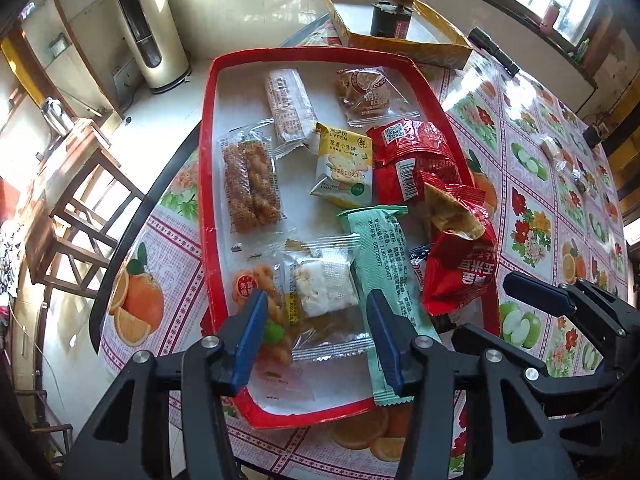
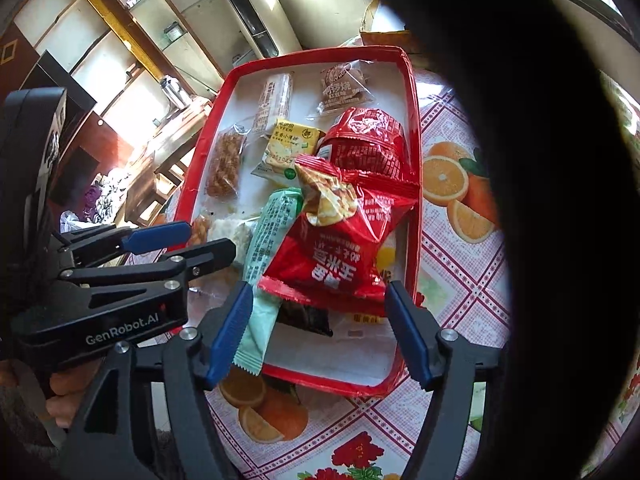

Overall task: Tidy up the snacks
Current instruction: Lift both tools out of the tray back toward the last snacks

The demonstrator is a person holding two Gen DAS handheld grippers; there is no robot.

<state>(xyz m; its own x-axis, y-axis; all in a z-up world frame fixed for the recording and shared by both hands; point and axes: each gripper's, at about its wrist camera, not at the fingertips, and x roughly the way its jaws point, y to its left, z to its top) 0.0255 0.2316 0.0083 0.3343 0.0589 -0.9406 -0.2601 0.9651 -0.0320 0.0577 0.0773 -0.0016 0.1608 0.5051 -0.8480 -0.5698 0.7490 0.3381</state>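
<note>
Table (image 1: 540, 184) under a fruit-print oilcloth carries a red-rimmed rectangular tray (image 1: 206, 184) crowded with snack packets. Risk: the glossy red crinkled bag (image 2: 336, 248) and pale green wrapped bar (image 2: 272, 232) overhang the near rim and could be nudged out. Left gripper (image 1: 316, 332) and right gripper (image 2: 316, 328) fingers spread, holding nothing.

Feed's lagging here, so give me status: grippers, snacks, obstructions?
Left gripper open. Right gripper open. Snacks in red tray, green packet overhangs near rim. Dark shape blocks right view's right side.

We see a tabletop (image 1: 532, 200) under a fruit-print cloth. On it lie a red tray (image 1: 206, 184), a yellow box (image 1: 440, 50) and a flashlight (image 1: 494, 50).
</note>
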